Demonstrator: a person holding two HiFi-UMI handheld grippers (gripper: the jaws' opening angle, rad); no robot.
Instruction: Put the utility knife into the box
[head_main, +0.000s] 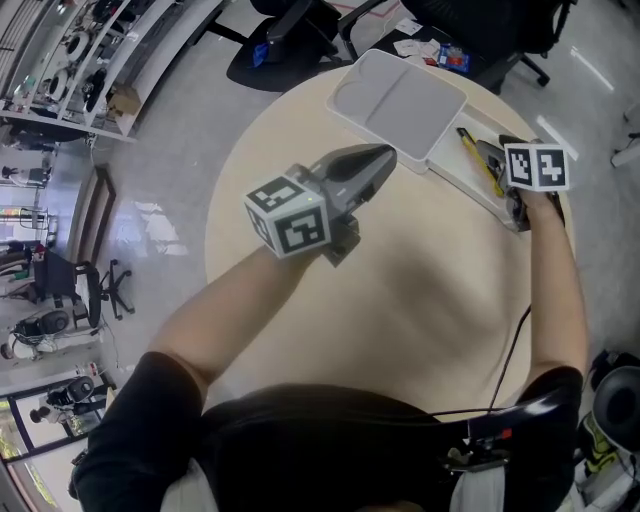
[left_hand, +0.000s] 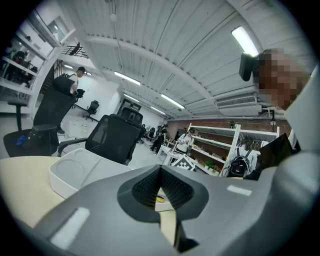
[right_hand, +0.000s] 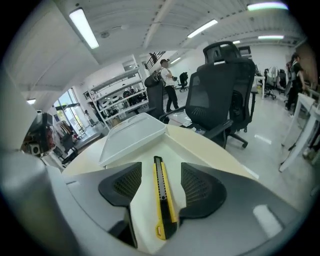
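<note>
The yellow and black utility knife (head_main: 481, 161) lies flat on the white inside of the box's shallow tray (head_main: 450, 158) at the table's far right. My right gripper (head_main: 492, 152) hangs over it, open. In the right gripper view the knife (right_hand: 162, 200) sits lengthwise between the two pads (right_hand: 200, 187) and touches neither. The open lid (head_main: 400, 95) spreads to the left of the tray, also visible in the right gripper view (right_hand: 132, 137). My left gripper (head_main: 385, 156) hovers over the table's middle, shut on nothing, its tip just short of the box (left_hand: 80, 172). Its pads (left_hand: 150, 187) meet.
The round beige table (head_main: 330, 300) ends close behind the box. Black office chairs (head_main: 300, 40) stand beyond its far edge, one right behind the box (right_hand: 220, 95). Shelving (head_main: 80, 50) lines the left side. A cable (head_main: 515, 340) runs by my right arm.
</note>
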